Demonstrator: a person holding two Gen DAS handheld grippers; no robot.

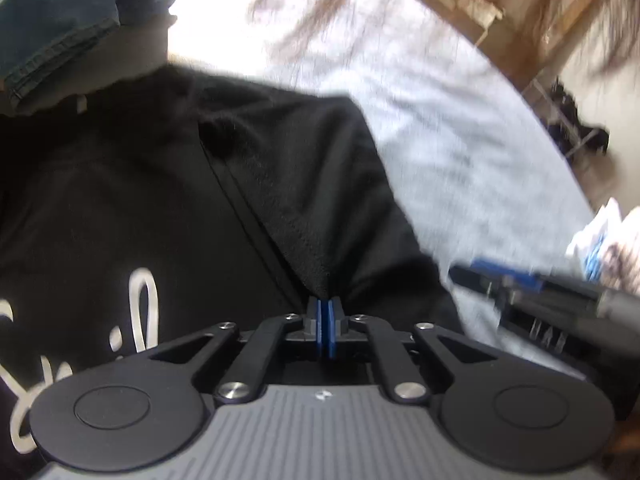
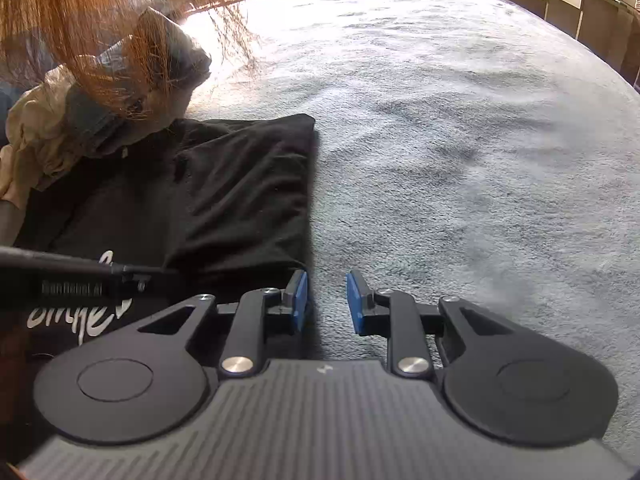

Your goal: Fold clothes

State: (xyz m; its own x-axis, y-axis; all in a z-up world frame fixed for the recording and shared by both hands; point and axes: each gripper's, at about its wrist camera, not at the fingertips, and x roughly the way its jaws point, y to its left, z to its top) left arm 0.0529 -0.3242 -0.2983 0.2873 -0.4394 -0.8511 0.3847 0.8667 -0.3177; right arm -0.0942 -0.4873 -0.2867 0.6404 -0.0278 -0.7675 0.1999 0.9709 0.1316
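The black cotton shirt with white script lettering lies on the pale grey bed cover; my left tool pinches a ridge of its cloth, pads pressed together. My right tool hangs spread at the shirt's edge, gripping nothing, so I judge it must bite there next, then both carry the fold over

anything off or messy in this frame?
Mostly tidy. The black shirt lies flat on the grey bedspread, its right edge folded straight. Odd bits: loose hair hangs across the right wrist view, and a crumpled clothes pile overlaps the shirt's far left corner.
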